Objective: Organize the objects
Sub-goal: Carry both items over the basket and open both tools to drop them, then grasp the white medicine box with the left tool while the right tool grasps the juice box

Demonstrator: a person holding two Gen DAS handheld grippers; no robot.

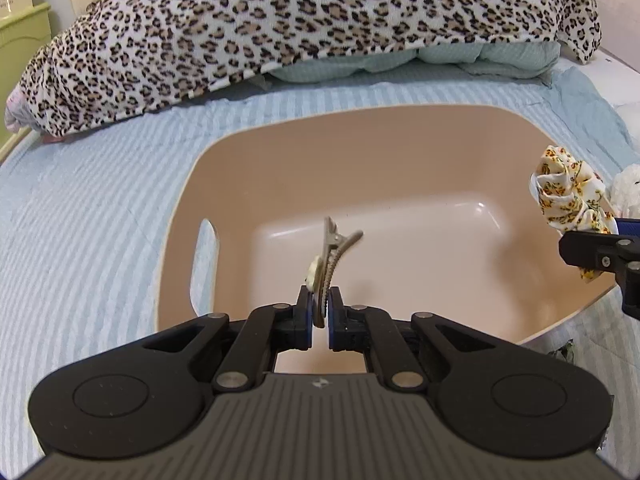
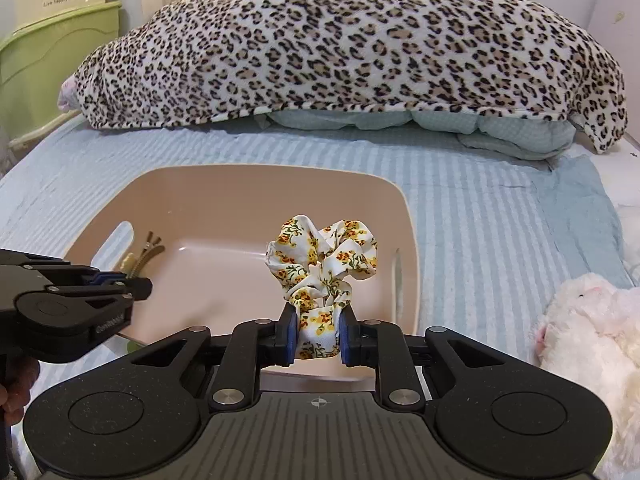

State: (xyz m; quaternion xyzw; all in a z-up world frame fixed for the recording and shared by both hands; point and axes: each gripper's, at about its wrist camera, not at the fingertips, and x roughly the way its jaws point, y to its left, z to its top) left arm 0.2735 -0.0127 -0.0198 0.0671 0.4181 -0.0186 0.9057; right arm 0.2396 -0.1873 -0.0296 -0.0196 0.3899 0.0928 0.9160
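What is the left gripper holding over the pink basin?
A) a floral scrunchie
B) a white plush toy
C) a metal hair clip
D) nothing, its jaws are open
C: the left gripper is shut on a metal hair clip above the pink basin; the floral scrunchie sits in the right gripper.

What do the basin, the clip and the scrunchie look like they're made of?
Basin: likely smooth, glossy plastic; highlights on its floor.
Clip: seemingly matte grey metal with a toothed edge and a cream decoration.
Scrunchie: soft woven fabric, gathered into ruffles, printed with flowers.
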